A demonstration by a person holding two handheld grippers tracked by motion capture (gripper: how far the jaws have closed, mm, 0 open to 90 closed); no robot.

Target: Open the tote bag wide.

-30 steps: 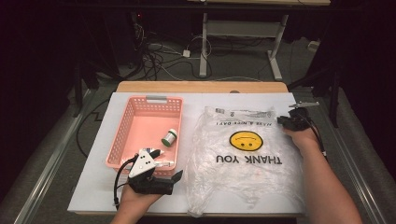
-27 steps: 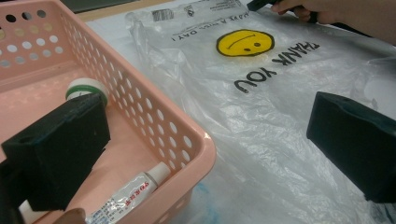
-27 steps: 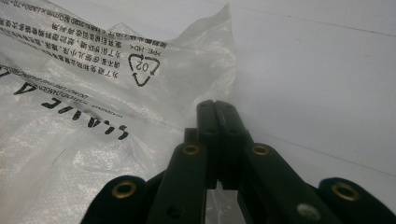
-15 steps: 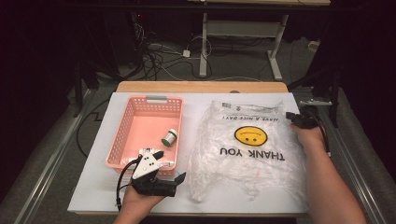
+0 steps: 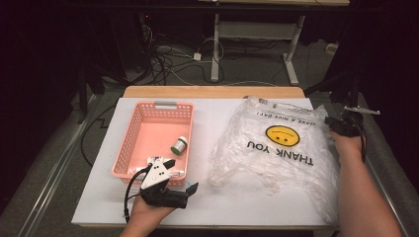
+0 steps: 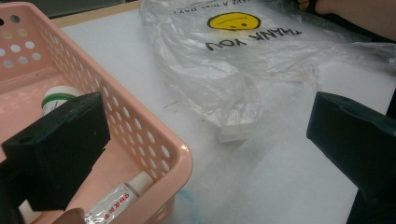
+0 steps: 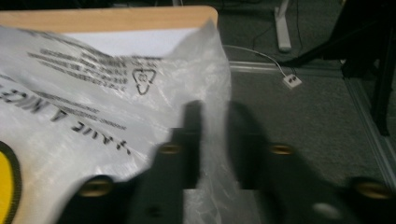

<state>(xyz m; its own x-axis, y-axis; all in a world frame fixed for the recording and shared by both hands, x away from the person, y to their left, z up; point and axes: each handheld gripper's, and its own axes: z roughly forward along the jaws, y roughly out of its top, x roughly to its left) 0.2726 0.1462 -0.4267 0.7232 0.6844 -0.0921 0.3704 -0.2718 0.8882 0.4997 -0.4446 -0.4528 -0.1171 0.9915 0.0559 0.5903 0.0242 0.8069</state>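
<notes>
A clear plastic bag, printed with a yellow smiley face and the words THANK YOU, lies spread and crumpled on the white table, just beside the pink basket on the side away from the table's left edge; the right gripper sits at the bag's far right edge, and in the right gripper view its jaws stand nearly closed with a fold of the bag's film pinched between them; the person's right forearm runs along the bag's right side from the near edge; the left gripper rests near the basket's near right corner, its jaws wide apart and holding nothing, one jaw over the basket's rim and the other over bare table in the left gripper view; the bag's near corner lies between those jaws farther off, not touching them; inside the basket sit a small white bottle with a green cap toward its right wall and a white labelled tube by its near wall.
</notes>
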